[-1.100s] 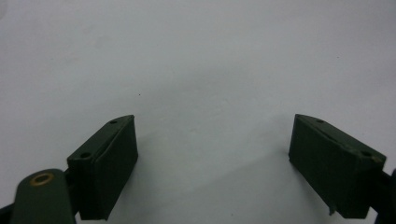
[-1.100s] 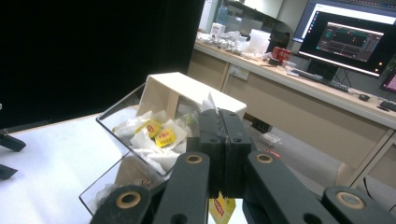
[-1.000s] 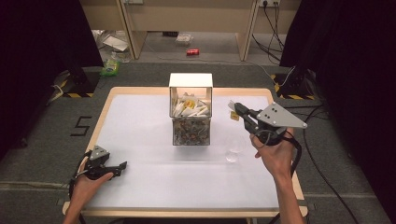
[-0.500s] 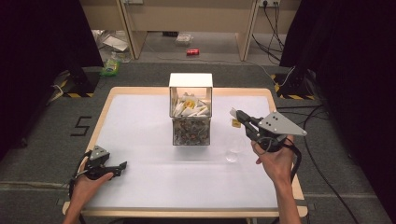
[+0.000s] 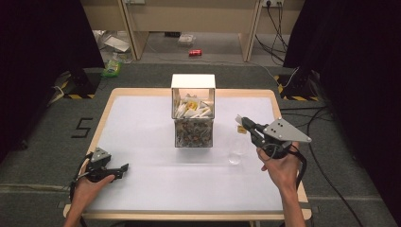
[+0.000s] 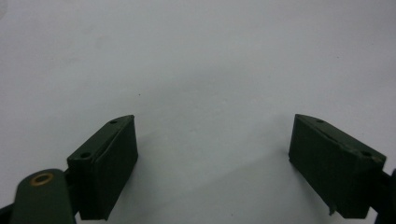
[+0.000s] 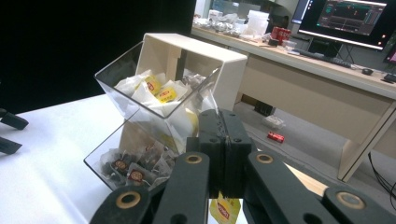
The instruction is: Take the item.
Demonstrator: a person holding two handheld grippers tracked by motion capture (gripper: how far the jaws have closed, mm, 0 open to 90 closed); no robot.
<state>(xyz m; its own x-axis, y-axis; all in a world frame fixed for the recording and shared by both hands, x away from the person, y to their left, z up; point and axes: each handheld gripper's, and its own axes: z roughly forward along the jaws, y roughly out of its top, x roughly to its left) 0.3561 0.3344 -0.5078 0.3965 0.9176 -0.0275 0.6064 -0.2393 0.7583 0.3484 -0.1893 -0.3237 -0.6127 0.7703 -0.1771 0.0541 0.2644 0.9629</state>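
Gripping yellow tea bag [image 5: 241, 130], right gripper [image 5: 240, 121] near glass [image 5: 235, 156]; left gripper [image 5: 124, 167] wide

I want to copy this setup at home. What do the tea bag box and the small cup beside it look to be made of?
The box seems clear glossy acrylic at the front, since the tea bags show through, with an opaque cream back, perhaps plastic or painted wood. The cup looks like clear plastic or glass; it is too small to tell which.
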